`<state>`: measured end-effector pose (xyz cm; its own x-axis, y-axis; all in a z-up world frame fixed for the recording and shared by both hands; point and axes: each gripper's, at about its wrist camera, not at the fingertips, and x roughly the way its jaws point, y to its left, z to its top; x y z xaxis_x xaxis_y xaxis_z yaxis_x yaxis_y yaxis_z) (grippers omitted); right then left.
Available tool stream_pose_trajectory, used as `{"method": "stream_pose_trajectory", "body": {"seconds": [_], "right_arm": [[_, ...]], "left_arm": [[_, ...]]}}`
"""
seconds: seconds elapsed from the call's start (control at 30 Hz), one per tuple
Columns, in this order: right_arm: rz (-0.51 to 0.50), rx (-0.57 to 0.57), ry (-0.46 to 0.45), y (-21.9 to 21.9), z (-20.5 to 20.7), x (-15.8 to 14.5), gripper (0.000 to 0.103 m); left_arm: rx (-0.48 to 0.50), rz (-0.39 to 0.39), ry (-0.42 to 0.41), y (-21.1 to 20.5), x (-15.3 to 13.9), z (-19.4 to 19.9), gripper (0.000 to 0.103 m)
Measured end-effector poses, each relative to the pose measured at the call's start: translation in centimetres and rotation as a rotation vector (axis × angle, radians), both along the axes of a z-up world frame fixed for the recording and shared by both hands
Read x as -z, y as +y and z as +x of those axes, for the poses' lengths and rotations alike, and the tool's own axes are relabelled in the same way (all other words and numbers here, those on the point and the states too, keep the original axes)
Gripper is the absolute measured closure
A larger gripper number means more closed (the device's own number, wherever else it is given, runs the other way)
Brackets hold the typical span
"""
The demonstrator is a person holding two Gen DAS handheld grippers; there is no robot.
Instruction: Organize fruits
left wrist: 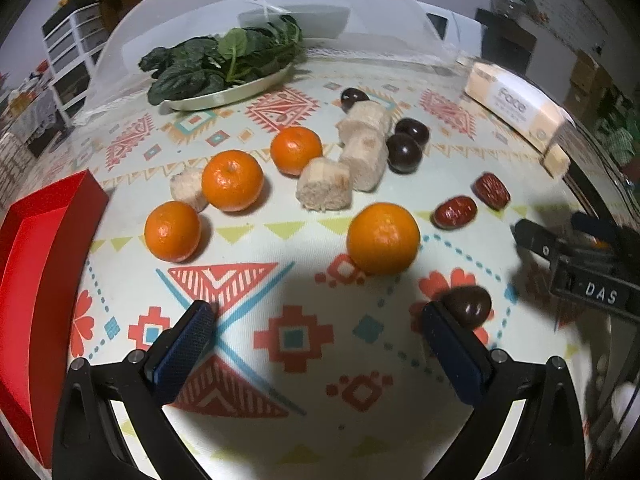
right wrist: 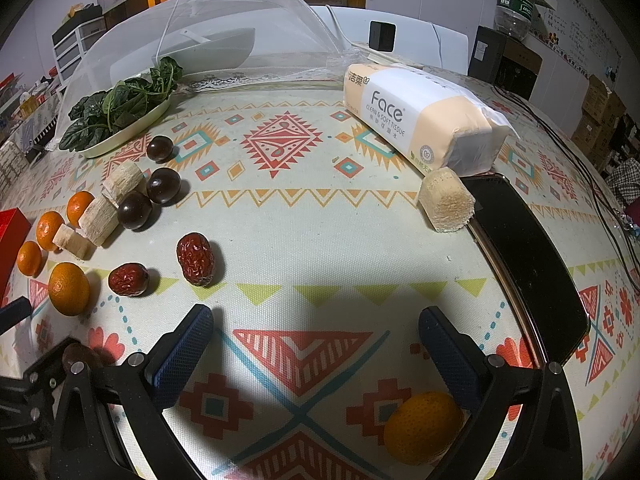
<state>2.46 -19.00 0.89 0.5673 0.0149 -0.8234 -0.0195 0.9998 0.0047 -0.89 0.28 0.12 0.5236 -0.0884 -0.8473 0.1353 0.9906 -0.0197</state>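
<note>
Both pairs of tongs hang wide apart and empty over a patterned counter (left wrist: 280, 216). Ahead of the left tongs (left wrist: 316, 344) lie four mandarins (left wrist: 383, 238), sugarcane pieces (left wrist: 324, 184), dark plums (left wrist: 404, 152) and two red dates (left wrist: 455, 212); what may be another plum (left wrist: 468, 306) touches their right finger. A fifth orange fruit (right wrist: 424, 426) sits beside the right tongs (right wrist: 316, 344). A red box (left wrist: 36, 264) stands at left.

A bench covered by a cream cloth with red, orange and teal geometric patterns (right wrist: 320, 216) is backed by pale walls, a white plastic drawer unit (left wrist: 68, 52) and stacked brown cardboard boxes (right wrist: 600, 116).
</note>
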Motion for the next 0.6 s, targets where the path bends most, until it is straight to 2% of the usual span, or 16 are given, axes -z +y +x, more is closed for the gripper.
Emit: {"method": "stream_pose_trajectory", "body": {"seconds": [0.03,0.07,0.1,0.23,0.3,0.37,0.47,0.57,0.6], "right_arm": [[0.002,-0.008,0.001,0.0,0.0,0.0,0.0],[0.006,-0.015,0.004,0.1,-0.1,0.0,0.0],[0.008,-0.017,0.013,0.2,-0.2,0.0,0.0],[0.003,0.024,0.072,0.2,-0.7,-0.4,0.0],[0.002,0.047,0.081,0.0,-1.0,-0.4,0.0],[0.0,0.042,0.082,-0.2,-1.3,-0.3,0.0],[-0.004,0.031,0.08,-0.3,-1.5,-0.3,0.0],[-0.001,0.035,0.068,-0.4,-1.7,-0.2,0.0],[-0.002,0.039,0.064,-0.4,-1.8,-0.2,0.0]], "left_arm": [[0.012,-0.009,0.014,0.1,0.0,-0.1,0.0],[0.022,-0.036,-0.006,0.2,0.0,-0.5,0.0],[0.034,-0.006,0.007,0.1,0.0,-0.6,0.0],[0.088,-0.015,0.004,0.6,-0.3,-1.8,0.0],[0.085,-0.093,-0.01,2.0,-0.7,-2.8,0.005],[0.063,-0.134,-0.045,3.7,-1.7,-3.7,0.008],[-0.008,-0.105,-0.2,7.2,-4.5,-5.9,0.008],[-0.107,-0.026,-0.408,10.9,-8.3,-9.1,0.008],[-0.127,-0.013,-0.453,11.7,-9.2,-9.6,0.008]]}}
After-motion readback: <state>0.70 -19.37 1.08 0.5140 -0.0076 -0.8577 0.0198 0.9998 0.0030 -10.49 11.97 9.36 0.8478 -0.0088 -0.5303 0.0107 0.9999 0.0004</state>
